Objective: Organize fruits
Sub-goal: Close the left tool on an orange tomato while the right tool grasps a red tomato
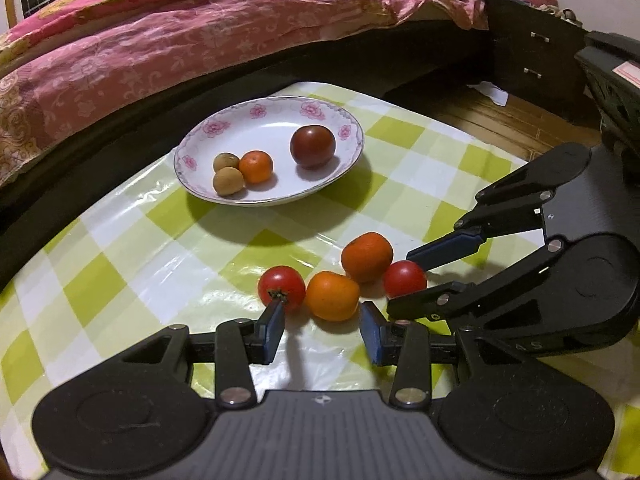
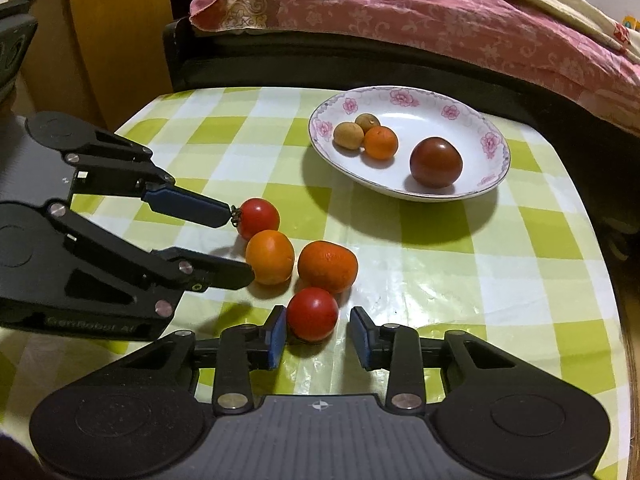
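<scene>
A flowered white plate [image 1: 352, 120] [image 2: 496, 136] holds a dark tomato [image 1: 312, 146] [image 2: 436, 162], a small orange [image 1: 256, 166] [image 2: 380, 142] and two brown fruits [image 1: 228, 181] [image 2: 349, 135]. On the checked cloth lie two red tomatoes [image 1: 281, 288] [image 1: 405, 279] and two oranges [image 1: 333, 296] [image 1: 367, 257]. My left gripper [image 1: 323, 320] [image 2: 240, 244] is open, its fingers either side of the near orange [image 2: 270, 257]. My right gripper [image 2: 319, 330] [image 1: 406, 278] is open around a red tomato [image 2: 312, 314], not touching on the right side.
The green-and-white checked tablecloth [image 1: 160, 264] [image 2: 480, 280] covers a small table. A bed with pink bedding [image 1: 160, 40] [image 2: 440, 12] runs behind it. A dark drawer cabinet [image 1: 536, 56] stands at far right, a wooden cabinet [image 2: 108, 40] at left.
</scene>
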`<state>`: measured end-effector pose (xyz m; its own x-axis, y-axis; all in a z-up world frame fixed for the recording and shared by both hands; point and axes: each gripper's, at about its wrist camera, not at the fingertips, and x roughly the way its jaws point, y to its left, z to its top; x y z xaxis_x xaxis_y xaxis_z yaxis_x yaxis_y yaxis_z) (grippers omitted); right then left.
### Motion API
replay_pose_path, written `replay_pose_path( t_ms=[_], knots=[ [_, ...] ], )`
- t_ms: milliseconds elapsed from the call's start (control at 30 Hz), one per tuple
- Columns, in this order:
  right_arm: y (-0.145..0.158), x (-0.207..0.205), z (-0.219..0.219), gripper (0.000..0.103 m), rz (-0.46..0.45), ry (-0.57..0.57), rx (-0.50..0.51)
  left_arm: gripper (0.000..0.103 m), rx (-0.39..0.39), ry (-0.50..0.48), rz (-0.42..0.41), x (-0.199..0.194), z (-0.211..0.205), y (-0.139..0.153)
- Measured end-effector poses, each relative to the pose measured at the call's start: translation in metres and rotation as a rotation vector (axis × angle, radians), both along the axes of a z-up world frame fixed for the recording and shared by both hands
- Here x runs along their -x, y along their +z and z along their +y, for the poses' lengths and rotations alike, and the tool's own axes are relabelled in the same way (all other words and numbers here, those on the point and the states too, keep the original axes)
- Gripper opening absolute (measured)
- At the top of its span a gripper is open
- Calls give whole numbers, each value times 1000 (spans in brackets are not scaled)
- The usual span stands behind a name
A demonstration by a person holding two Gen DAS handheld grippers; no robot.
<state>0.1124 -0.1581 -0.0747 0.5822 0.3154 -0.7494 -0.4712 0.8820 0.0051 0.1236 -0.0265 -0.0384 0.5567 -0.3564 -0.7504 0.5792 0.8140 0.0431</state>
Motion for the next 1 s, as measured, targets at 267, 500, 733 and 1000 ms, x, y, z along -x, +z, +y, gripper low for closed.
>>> replay_pose_path(
  t_ms=[267,500,733,1000],
  knots=[
    [4,-3,-2,26,27,0,-5,48,-4,-32,-12,-5,-6,0],
    [6,0,-7,23,37,0,8,47,-8,-56,-9,-4,-12,2],
    [5,2,-5,24,24,14,29,46,-32,-68,-36,-5,-15,2],
    [2,-1,0,23,19,22,56,46,-24,-72,-26,-5,-13,2]
  ],
)
